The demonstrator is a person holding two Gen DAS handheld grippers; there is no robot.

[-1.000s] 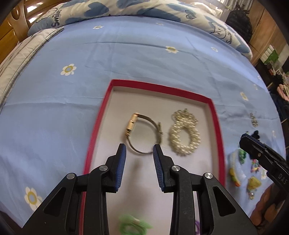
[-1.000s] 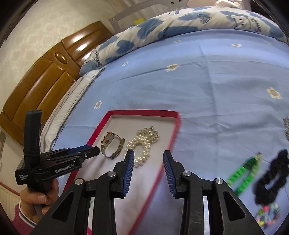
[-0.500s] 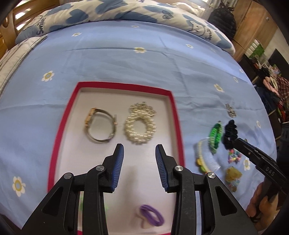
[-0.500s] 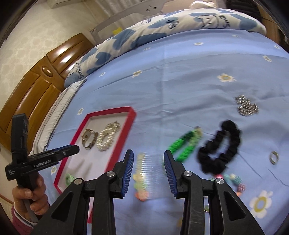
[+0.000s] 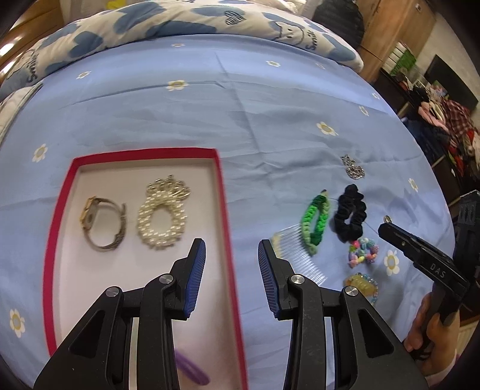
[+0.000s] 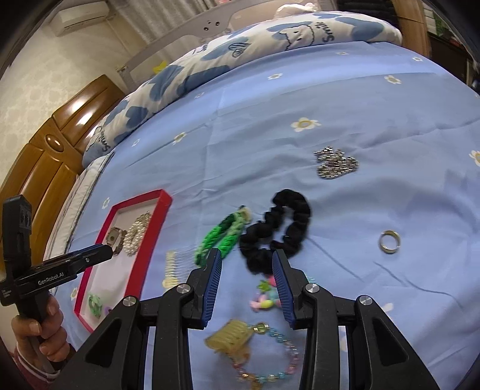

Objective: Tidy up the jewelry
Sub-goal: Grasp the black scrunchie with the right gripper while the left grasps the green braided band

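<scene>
A red-rimmed tray [image 5: 220, 192] on the blue bedsheet holds a gold watch [image 5: 100, 223], a pearl bracelet [image 5: 163, 214] and a purple hair tie [image 5: 192, 367]. My left gripper [image 5: 231, 258] is open and empty above the tray's right rim. Right of the tray lie a clear comb [image 5: 295, 255], a green braided bracelet [image 5: 316, 223], a black scrunchie [image 5: 349, 214], a colourful bead bracelet [image 5: 363, 253] and a silver chain [image 5: 352, 168]. My right gripper [image 6: 247, 268] is open and empty, just above the black scrunchie [image 6: 279, 228] and bead bracelet [image 6: 265, 297].
A gold ring [image 6: 389, 241] lies right of the scrunchie. A yellow clip with a beaded string [image 6: 237, 339] lies near the front. A rolled quilt [image 5: 180, 27] lines the far side of the bed. A wooden headboard [image 6: 54, 156] stands at the left.
Both grippers have swung right, away from the tray's middle toward the loose items on the sheet. The right gripper now hovers over the scrunchie. Both stayed open.
</scene>
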